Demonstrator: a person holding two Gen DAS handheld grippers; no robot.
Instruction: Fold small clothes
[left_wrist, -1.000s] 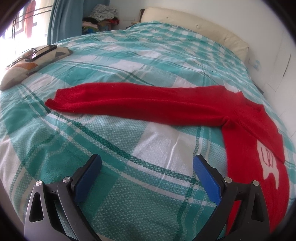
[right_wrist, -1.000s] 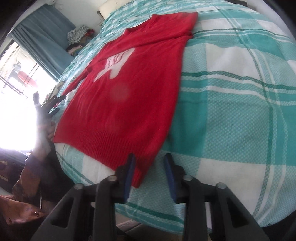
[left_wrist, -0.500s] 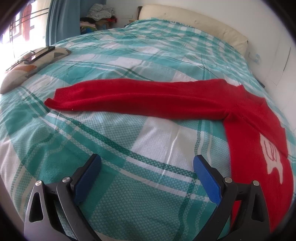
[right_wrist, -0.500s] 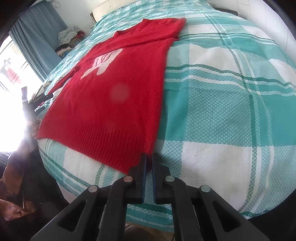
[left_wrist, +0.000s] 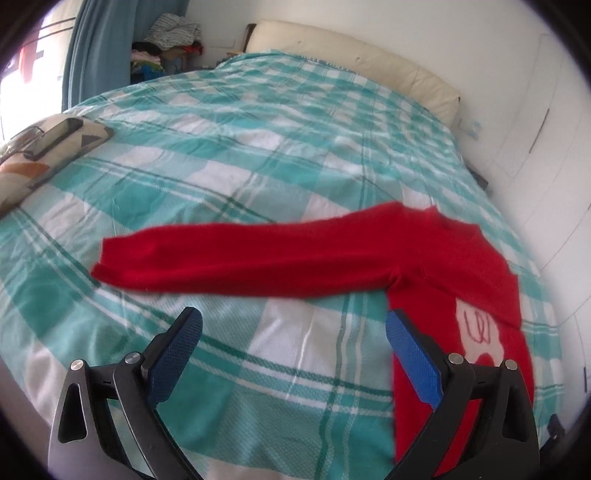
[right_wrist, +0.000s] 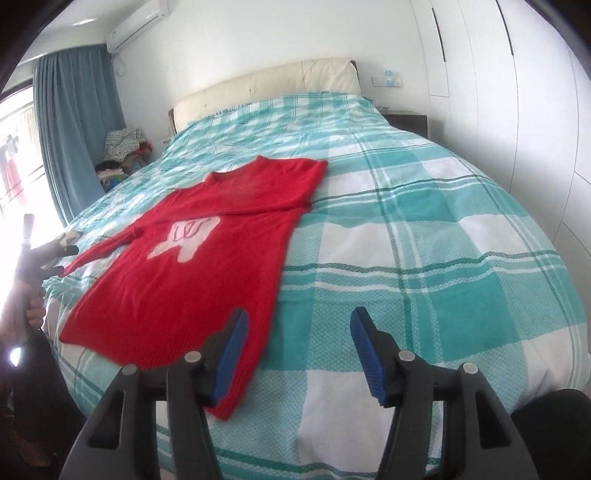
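Observation:
A red sweater (right_wrist: 207, 266) with a white motif lies flat on the teal plaid bed (right_wrist: 424, 258). Its right sleeve is folded across the chest; its left sleeve (left_wrist: 240, 258) stretches out straight in the left wrist view. My left gripper (left_wrist: 293, 330) is open and empty, above the bed just in front of that sleeve. My right gripper (right_wrist: 299, 328) is open and empty, above the sweater's bottom hem corner (right_wrist: 225, 410); its left finger is over the fabric. The left gripper also shows at the far left of the right wrist view (right_wrist: 55, 258).
A patterned cushion (left_wrist: 44, 155) with a dark device on it lies at the bed's left edge. A cream headboard (right_wrist: 266, 88), blue curtain (right_wrist: 74, 133) and a pile of clothes (right_wrist: 122, 147) are beyond. White wardrobes (right_wrist: 517, 110) stand to the right.
My right gripper was shut on the hem corner half a second ago; it has let go, opened and lifted back. My left gripper moved closer to the outstretched sleeve.

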